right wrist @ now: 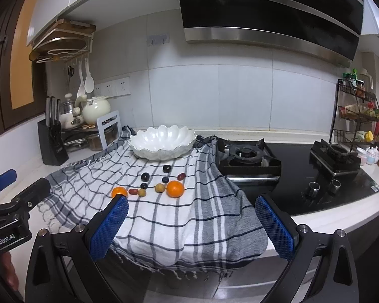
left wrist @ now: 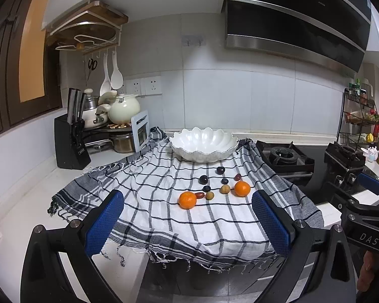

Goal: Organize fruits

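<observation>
A white scalloped bowl (left wrist: 204, 144) (right wrist: 162, 141) stands empty at the back of a checked cloth (left wrist: 149, 202) (right wrist: 164, 217). In front of it lie two oranges (left wrist: 187, 200) (left wrist: 242, 188), several dark grapes (left wrist: 203, 179), small red fruits (left wrist: 199, 195) and brownish round fruits (left wrist: 224, 189). The right wrist view shows the same group, with the right orange (right wrist: 175, 188) and the left orange (right wrist: 119, 192). My left gripper (left wrist: 187, 224) is open and empty, short of the fruits. My right gripper (right wrist: 192, 224) is open and empty, near the cloth's front edge.
A gas hob (right wrist: 250, 159) lies right of the cloth. A black knife block (left wrist: 70, 146), pots and a white kettle (left wrist: 123, 109) stand at the back left. A spice rack (right wrist: 358, 116) stands at the far right. The counter edge runs under the cloth's front fringe.
</observation>
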`<state>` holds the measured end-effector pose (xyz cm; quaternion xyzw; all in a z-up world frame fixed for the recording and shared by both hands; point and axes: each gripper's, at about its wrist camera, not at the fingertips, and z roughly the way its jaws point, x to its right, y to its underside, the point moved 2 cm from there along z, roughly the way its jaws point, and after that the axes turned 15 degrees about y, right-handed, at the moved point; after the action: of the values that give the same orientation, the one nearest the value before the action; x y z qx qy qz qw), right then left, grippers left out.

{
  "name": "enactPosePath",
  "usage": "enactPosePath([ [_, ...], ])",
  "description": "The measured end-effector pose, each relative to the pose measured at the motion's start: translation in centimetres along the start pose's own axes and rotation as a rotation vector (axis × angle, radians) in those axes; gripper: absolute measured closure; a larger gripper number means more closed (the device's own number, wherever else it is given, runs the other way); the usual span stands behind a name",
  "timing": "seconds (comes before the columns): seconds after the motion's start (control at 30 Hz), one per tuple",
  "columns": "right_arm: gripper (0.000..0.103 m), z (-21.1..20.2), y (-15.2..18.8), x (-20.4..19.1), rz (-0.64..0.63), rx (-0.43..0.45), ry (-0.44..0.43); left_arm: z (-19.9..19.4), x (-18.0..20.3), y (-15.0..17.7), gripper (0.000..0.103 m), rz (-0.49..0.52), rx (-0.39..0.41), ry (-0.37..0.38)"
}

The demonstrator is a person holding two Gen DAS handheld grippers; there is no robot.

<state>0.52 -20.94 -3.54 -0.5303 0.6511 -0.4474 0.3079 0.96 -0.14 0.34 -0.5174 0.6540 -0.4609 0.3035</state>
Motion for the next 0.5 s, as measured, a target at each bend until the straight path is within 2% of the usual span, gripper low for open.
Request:
enactPosePath([
  [0.5, 0.001, 0.0, -0.02, 0.01, -0.001, 0.004, 0.004, 0.04, -0.29, -0.12, 0.0, -0.004, 0.004, 0.008],
])
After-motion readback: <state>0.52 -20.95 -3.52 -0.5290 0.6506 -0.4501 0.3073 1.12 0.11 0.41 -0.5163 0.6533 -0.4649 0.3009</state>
